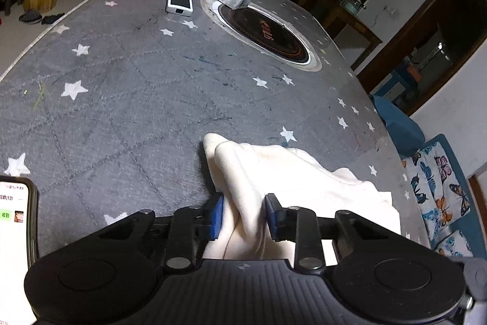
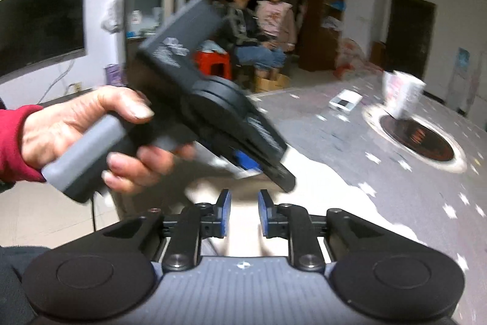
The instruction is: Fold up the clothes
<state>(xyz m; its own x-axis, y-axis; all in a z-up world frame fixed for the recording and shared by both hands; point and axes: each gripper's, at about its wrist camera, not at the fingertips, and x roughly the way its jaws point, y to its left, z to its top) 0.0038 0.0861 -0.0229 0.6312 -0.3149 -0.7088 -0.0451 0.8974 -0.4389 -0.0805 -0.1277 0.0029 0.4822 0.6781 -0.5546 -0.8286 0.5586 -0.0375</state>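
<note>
We're early in the fold. Our left tongs (image 1: 243, 217) pinch a bunched ridge of the cream fleece garment (image 1: 292, 172), which lies crumpled at the near edge of the grey star-print surface (image 1: 121, 75). Our right tongs (image 2: 244, 213) are spread with nothing between them, hovering over the same cloth; that view is motion-blurred. No flat panel or crease visible yet. Left to do, as we judge it: spread it out, then make every fold.
</note>
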